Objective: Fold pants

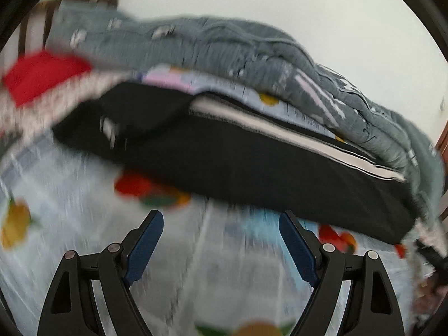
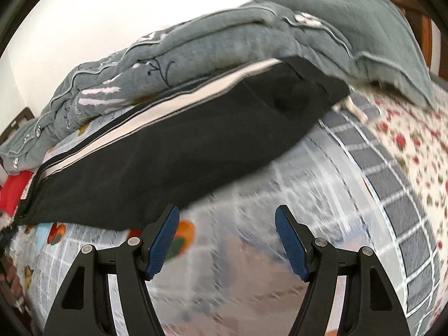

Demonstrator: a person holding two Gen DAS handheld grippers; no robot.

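Black pants (image 1: 238,168) with a white side stripe (image 1: 294,137) lie stretched across a patterned bed sheet (image 1: 84,218). In the left wrist view my left gripper (image 1: 221,218) is open just short of their near edge, nothing between its blue pads. The right wrist view shows the same pants (image 2: 168,151), their stripe (image 2: 179,100) along the far side. My right gripper (image 2: 226,215) is open too; its left fingertip (image 2: 170,218) sits close to the pants' near edge, with only the sheet (image 2: 252,224) between the jaws. Both views are motion-blurred.
A rumpled grey quilt (image 1: 196,44) (image 2: 224,39) lies right behind the pants. A red cloth (image 1: 42,75) sits at one end. A floral blanket (image 2: 406,145) covers the bed to the right. A white wall and a wooden bed frame (image 2: 425,28) stand beyond.
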